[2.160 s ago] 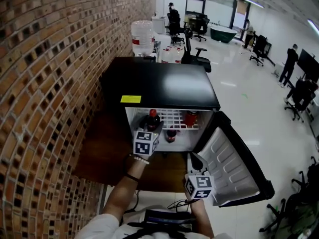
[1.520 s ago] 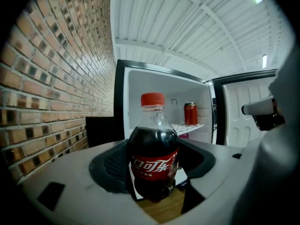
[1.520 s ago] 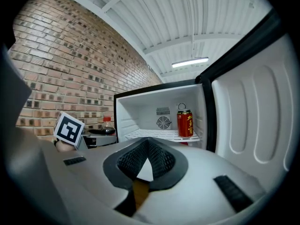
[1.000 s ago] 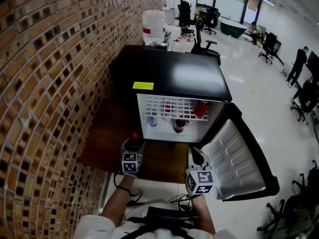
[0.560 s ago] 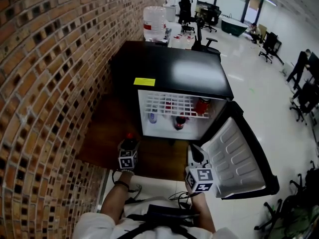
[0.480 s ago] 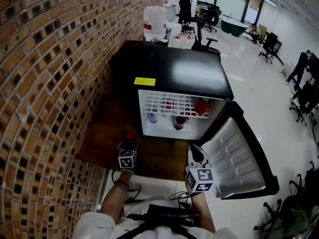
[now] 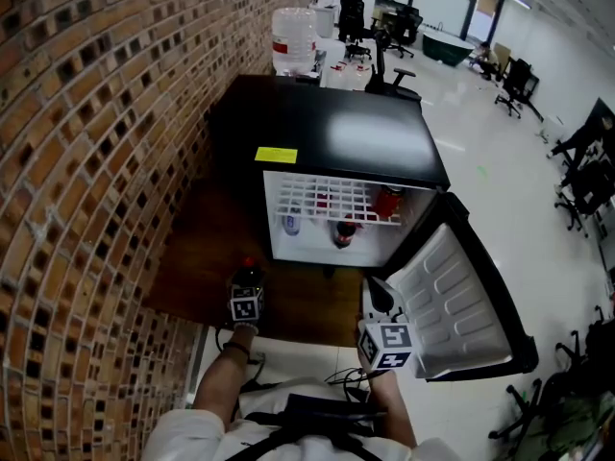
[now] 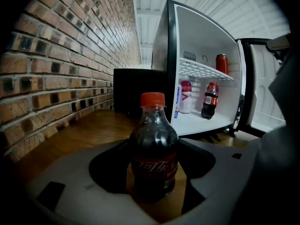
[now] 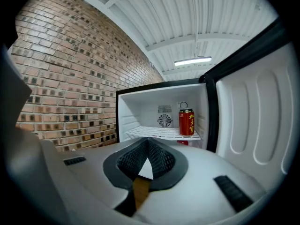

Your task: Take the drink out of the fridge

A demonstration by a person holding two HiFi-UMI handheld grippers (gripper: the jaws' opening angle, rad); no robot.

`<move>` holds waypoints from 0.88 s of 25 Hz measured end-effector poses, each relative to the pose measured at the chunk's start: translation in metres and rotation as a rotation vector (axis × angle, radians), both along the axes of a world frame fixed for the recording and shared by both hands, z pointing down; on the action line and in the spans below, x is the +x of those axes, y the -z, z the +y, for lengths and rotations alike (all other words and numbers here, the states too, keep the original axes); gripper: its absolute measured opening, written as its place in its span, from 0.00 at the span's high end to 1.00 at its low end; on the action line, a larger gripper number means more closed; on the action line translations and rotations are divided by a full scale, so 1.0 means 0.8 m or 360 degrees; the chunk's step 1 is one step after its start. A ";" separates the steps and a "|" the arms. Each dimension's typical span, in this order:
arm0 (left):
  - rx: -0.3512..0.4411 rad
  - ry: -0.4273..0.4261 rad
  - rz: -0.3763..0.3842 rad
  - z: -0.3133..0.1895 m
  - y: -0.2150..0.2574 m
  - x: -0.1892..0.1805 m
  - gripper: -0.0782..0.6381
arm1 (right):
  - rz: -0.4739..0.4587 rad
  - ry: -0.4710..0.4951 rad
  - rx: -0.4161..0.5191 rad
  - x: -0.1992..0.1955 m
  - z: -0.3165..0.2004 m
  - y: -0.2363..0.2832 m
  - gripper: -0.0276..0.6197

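Your left gripper (image 8: pixel 153 175) holds the cola bottle (image 8: pixel 153 144) outside the fridge (image 7: pixel 327 152), right gripper (image 9: pixel 146 165) closed, empty; only setting down seems left.

We wear white short sleeves (image 7: pixel 181 434), black chest straps (image 7: pixel 306 419) and a dark wristband (image 7: pixel 236 350). Our pale grey plastic left gripper (image 7: pixel 248 284) and right gripper (image 7: pixel 376 296) each carry a white cube with black square markers (image 7: pixel 246 306).

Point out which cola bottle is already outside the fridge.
The cola bottle gripped in the left gripper, in front of the open fridge; the other cola bottle stands inside on its floor.
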State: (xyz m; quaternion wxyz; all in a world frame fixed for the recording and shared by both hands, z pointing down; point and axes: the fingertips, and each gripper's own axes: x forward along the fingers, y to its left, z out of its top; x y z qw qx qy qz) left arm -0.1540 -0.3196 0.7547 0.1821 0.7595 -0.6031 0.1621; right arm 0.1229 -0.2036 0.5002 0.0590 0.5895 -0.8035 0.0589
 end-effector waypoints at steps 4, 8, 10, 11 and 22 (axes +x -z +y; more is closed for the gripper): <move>-0.0001 -0.0004 -0.0019 -0.002 -0.004 -0.003 0.46 | 0.0000 -0.0011 -0.0008 0.002 0.001 -0.002 0.94; 0.0017 -0.0032 -0.0065 0.002 -0.002 -0.001 0.46 | 0.0002 -0.0020 -0.0004 0.003 0.001 -0.002 0.94; 0.0044 -0.0050 -0.0085 0.007 -0.001 0.003 0.46 | -0.0001 -0.0020 -0.0007 0.004 0.000 -0.004 0.94; 0.0057 -0.0056 -0.0097 0.011 -0.001 0.004 0.46 | -0.0002 -0.0019 -0.0008 0.004 0.000 -0.004 0.94; 0.0078 -0.0061 -0.0113 0.029 -0.005 0.003 0.46 | -0.0017 -0.0003 0.0003 -0.003 -0.001 0.000 0.94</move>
